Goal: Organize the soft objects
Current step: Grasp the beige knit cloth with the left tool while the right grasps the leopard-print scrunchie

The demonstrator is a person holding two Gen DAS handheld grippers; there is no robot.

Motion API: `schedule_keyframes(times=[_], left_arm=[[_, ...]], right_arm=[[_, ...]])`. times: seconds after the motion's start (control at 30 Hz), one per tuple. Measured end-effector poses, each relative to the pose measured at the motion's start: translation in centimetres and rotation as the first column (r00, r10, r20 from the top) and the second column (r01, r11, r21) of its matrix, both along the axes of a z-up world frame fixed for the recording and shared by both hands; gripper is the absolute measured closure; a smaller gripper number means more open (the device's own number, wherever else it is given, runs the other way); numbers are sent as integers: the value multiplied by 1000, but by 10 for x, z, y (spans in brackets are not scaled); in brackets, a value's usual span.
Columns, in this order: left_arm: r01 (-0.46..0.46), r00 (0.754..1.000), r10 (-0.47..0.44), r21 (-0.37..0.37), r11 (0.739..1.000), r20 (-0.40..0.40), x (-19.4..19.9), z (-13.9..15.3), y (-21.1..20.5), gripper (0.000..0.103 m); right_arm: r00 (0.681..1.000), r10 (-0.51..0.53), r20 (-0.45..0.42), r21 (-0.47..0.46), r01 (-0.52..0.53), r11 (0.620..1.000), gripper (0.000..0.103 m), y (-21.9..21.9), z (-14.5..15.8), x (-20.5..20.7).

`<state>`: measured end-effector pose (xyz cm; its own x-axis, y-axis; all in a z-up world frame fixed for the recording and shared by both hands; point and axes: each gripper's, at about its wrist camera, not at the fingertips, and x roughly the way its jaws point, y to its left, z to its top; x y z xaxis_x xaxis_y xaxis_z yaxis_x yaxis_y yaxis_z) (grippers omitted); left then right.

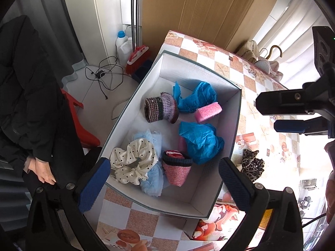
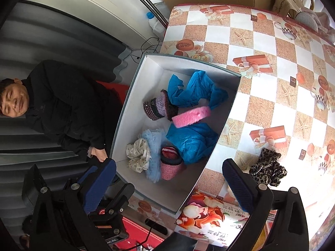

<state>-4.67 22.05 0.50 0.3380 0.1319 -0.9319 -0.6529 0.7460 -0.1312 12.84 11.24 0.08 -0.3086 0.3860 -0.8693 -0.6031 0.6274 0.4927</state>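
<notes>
A white box (image 1: 188, 198) (image 2: 146, 69) on the checkered table holds several soft things: a polka-dot scrunchie (image 1: 134, 161) (image 2: 138, 153), a light blue fluffy piece (image 1: 153, 179) (image 2: 153, 159), a pink knitted pouch (image 1: 177, 168) (image 2: 169, 165), two blue cloths (image 1: 200, 140) (image 2: 192, 139), a pink sponge (image 1: 208, 112) (image 2: 191, 116) and a striped knitted pouch (image 1: 161, 109) (image 2: 159, 107). A leopard scrunchie (image 1: 252, 164) (image 2: 268, 167) lies on the table right of the box. My left gripper (image 1: 164, 185) is open and empty above the box's near end. My right gripper (image 2: 169, 187) is open and empty, also seen in the left wrist view (image 1: 289, 113).
The checkered table (image 1: 209, 48) (image 2: 261, 87) has bags and hangers (image 1: 263, 60) at its far right corner. A person in black (image 1: 31, 96) (image 2: 62, 108) sits left of the table. A red broom (image 1: 137, 56), bottles and cables are on the floor behind.
</notes>
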Motion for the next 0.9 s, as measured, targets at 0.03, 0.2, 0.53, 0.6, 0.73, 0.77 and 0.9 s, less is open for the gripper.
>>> schedule_keyframes(times=[0.03, 0.2, 0.53, 0.6, 0.73, 0.77, 0.9], left_arm=[[19, 1000, -19, 2, 1000, 7, 1, 4, -4, 0], [154, 988, -154, -6, 988, 28, 21, 18, -37, 0], [487, 872, -486, -7, 874, -63, 78, -5, -141, 0], [512, 855, -511, -12, 859, -94, 84, -14, -153, 0], [523, 842, -522, -35, 852, -139, 89, -29, -165, 0], [519, 842, -519, -41, 854, -148, 90, -31, -167, 0], [499, 845, -500, -58, 865, -190, 93, -43, -171, 0]], right_arm=[[1000, -18, -21, 12, 18, 1000, 1, -9, 4, 3], [985, -106, -135, 16, 109, 994, 1, -63, 22, 14], [969, -241, -58, -216, 223, 951, 1, -187, 12, 45], [970, -239, -32, -269, 222, 937, 1, -200, -3, 54], [985, -172, -7, -339, 159, 927, 1, -203, -45, 69], [990, -142, -12, -348, 129, 929, 1, -201, -58, 72], [1000, -10, 0, -388, 9, 922, 1, -175, -107, 78]])
